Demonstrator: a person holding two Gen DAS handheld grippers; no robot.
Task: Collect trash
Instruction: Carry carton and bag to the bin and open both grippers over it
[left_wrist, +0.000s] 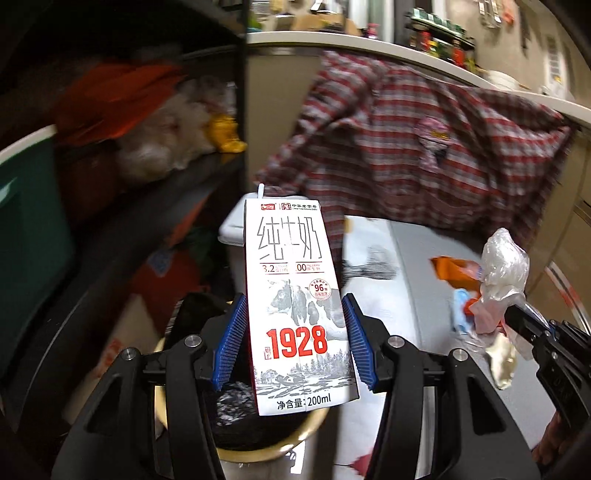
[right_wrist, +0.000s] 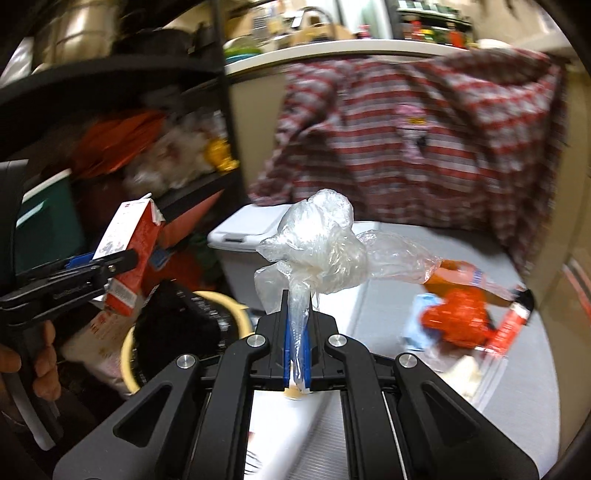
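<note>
cluttered dark shelving (left_wrist: 122, 155) fills the nine o'clock side, with a green bin (left_wrist: 29, 229), an orange cloth (left_wrist: 122, 99) and a yellow toy (left_wrist: 225, 133) on it. toward six o'clock in the left wrist view a yellow-rimmed bin (left_wrist: 236, 448) with a black liner sits under the left gripper (left_wrist: 295, 332), whose blue pads clamp a milk carton (left_wrist: 295, 295) half-wide, upright; it reads "1928", "96" and "200ml" under chinese characters. at twelve o'clock a red plaid shirt (left_wrist: 424, 147) hangs over a counter edge (left_wrist: 369, 44), with a white lidded box (right_wrist: 247, 229) below it. toward three o'clock the right gripper (right_wrist: 298, 332), nearly fully closed, pinches a crumpled clear plastic bag (right_wrist: 325, 251) above the grey floor (right_wrist: 461, 369). orange wrappers (right_wrist: 461, 321) and a blue scrap (right_wrist: 417, 325) lie at four o'clock.
</note>
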